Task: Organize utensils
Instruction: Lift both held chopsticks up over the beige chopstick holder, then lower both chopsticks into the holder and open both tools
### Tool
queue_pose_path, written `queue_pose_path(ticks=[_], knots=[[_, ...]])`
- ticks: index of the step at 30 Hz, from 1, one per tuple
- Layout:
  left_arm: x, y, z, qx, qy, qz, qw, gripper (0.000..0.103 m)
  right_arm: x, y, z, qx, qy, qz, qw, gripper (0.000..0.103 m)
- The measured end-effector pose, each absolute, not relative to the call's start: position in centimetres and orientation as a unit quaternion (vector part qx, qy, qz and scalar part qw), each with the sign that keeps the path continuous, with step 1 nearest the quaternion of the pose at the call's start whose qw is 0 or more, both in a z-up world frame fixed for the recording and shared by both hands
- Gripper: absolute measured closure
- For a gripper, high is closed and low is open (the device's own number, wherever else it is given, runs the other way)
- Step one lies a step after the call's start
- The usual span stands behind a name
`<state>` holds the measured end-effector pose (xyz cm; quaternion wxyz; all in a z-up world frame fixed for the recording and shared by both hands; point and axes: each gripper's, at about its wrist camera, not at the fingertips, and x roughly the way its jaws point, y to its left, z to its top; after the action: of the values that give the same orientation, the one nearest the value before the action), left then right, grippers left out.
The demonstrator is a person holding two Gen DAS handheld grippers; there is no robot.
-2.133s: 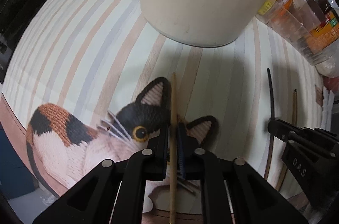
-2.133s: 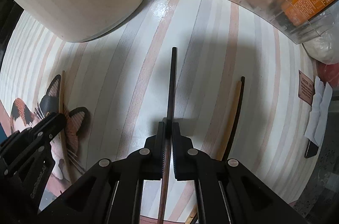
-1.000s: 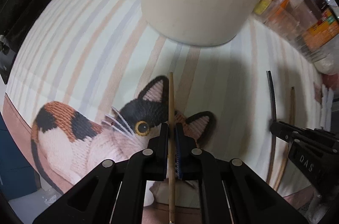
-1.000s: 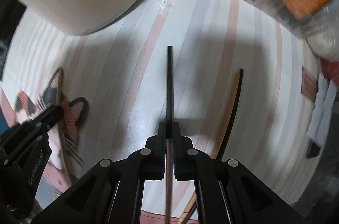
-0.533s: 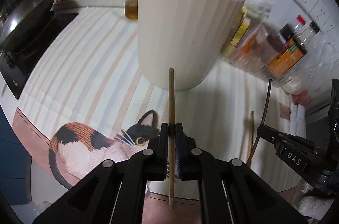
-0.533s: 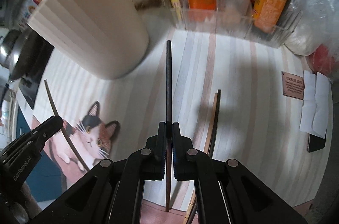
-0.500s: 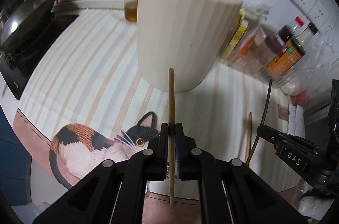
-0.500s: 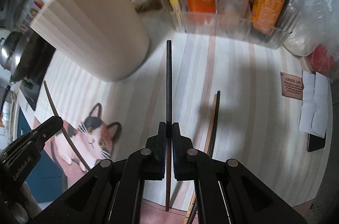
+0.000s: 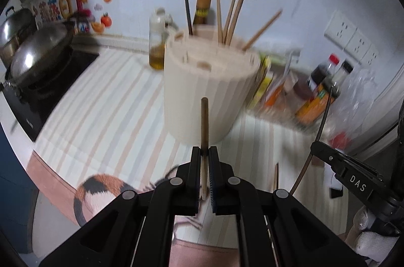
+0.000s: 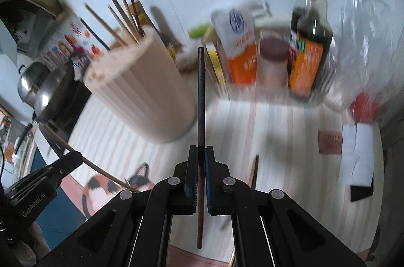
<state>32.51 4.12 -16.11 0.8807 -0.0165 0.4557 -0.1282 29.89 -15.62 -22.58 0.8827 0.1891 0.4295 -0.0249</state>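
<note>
My left gripper (image 9: 205, 158) is shut on a light wooden chopstick (image 9: 204, 123), held in the air in front of the cream ribbed utensil holder (image 9: 207, 95), which has several chopsticks (image 9: 231, 14) standing in it. My right gripper (image 10: 201, 158) is shut on a dark chopstick (image 10: 201, 95), also lifted, with the holder (image 10: 144, 90) ahead to its left. The right gripper and its dark chopstick (image 9: 320, 125) show at the right of the left wrist view. Another chopstick (image 10: 254, 171) lies on the striped mat (image 10: 290, 140).
A cat picture (image 9: 101, 191) is on the mat's near edge. Sauce bottles and packets (image 10: 303, 57) stand in a clear tray behind. An oil bottle (image 9: 157, 44) stands behind the holder. A wok (image 9: 38, 52) sits on the hob at left. White paper (image 10: 356, 155) lies at right.
Both grippers have risen well above the mat with their chopsticks and tilted up, so the holder's top and the wall now show. Both views are motion-blurred.
</note>
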Motion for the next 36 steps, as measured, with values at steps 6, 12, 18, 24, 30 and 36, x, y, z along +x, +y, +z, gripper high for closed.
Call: queue_pose_path(ticks=[6, 12, 18, 24, 30, 36], knots=[[32.9, 4.2, -10.3, -0.023, 0.406, -0.141, 0.903, 0.1, 31.1, -16.3, -16.9, 0.198, 0.379, -0.005, 0.904, 0.098], [34.0, 3.9, -2.8, -0.036, 0.348, -0.162, 0.923, 0.1, 33.7, -17.1, -10.2, 0.205, 0.322, 0.013, 0.924, 0.098], [36.3, 3.4, 3.0, -0.033, 0.3, -0.162, 0.939, 0.1, 37.0, -17.4, -4.2, 0.193, 0.269, 0.01, 0.943, 0.098], [40.7, 2.4, 4.8, -0.028, 0.291, -0.155, 0.944, 0.1, 41.0, -17.6, -1.3, 0.184, 0.237, -0.008, 0.954, 0.098], [45.3, 1.2, 2.9, -0.028, 0.322, -0.153, 0.934, 0.1, 44.6, -18.0, -2.1, 0.194, 0.228, -0.02, 0.954, 0.098], [48.5, 0.6, 0.3, -0.043, 0.353, -0.156, 0.921, 0.1, 47.4, -18.4, -5.0, 0.212, 0.236, -0.027, 0.948, 0.098]])
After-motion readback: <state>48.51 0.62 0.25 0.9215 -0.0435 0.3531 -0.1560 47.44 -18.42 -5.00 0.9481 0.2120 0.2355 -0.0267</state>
